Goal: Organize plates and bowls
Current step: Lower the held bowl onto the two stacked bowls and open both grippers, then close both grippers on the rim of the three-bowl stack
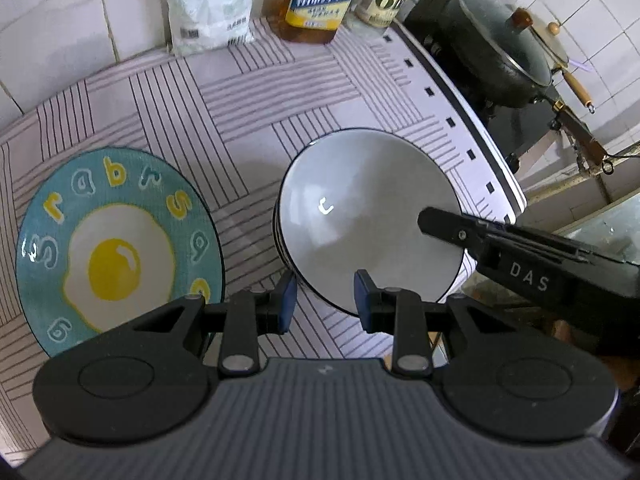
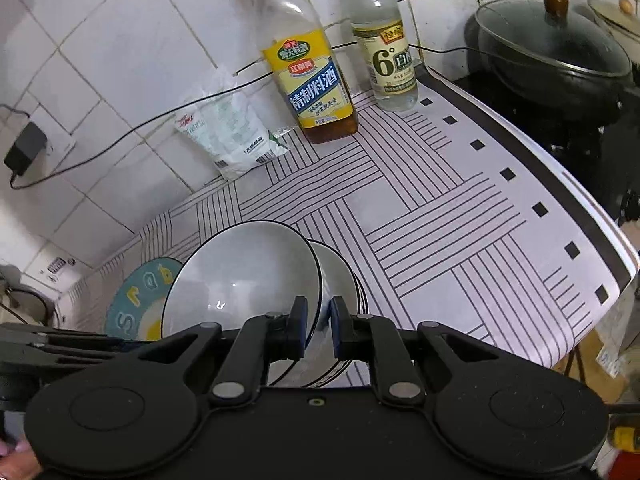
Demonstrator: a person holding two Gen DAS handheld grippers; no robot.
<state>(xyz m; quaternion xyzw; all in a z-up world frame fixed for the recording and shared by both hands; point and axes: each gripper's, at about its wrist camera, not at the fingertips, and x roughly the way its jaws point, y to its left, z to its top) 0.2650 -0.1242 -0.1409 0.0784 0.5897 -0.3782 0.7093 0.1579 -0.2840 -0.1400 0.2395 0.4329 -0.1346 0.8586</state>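
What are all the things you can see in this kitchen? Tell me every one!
Bowls: two, white with dark rims; the upper one tilted in the lower, on the striped mat.
Egg plate: one, teal with a fried-egg picture, left of the bowls.
Striped mat: one, white with dark lines, covering the counter.
Cooking wine bottle: one, yellow label, by the wall.
Vinegar bottle: one, clear, beside the wine.
White bag: one, leaning on the tiles.
Lidded wok: one, dark, on the stove.
Plug adapter: one, black, on the wall.
Left gripper: open, near the bowls' rim.
Right gripper: shut on the upper bowl's rim.
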